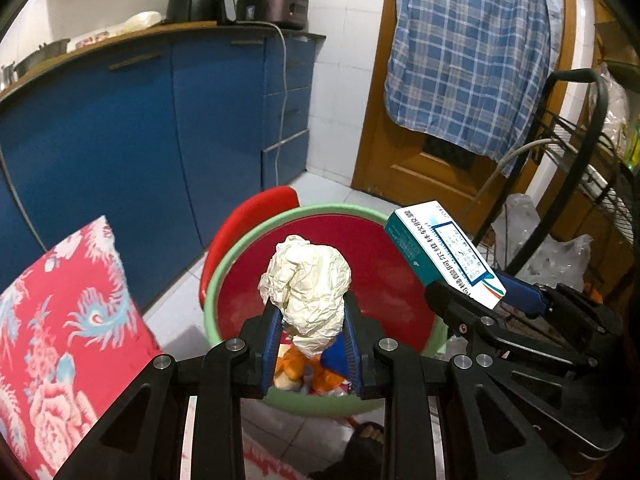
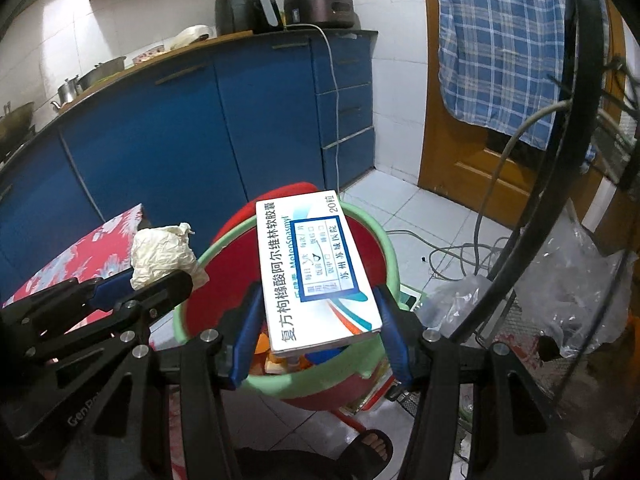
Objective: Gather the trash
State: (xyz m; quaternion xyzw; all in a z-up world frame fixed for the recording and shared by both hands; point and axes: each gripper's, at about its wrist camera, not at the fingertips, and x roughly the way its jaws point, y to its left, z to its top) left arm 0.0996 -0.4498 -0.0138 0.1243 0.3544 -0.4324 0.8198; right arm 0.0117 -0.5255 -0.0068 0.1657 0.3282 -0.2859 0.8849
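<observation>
Trash collection at the point of release. A crumpled paper ball is clamped between the blue pads of the left tool, held above the open mouth of the bin (green rim, red inside). A medicine box is gripped across its width by the right tool, flat and face up, likewise over the bin. Both tools are thus closed on their loads, side by side. Scraps, orange and blue among them, are already seen at the bottom of the bin, so part of the collecting is judged done. What is left is the dropping of both pieces; whether more trash lies elsewhere cannot be told. A flowered cushion is seen at the left.
</observation>
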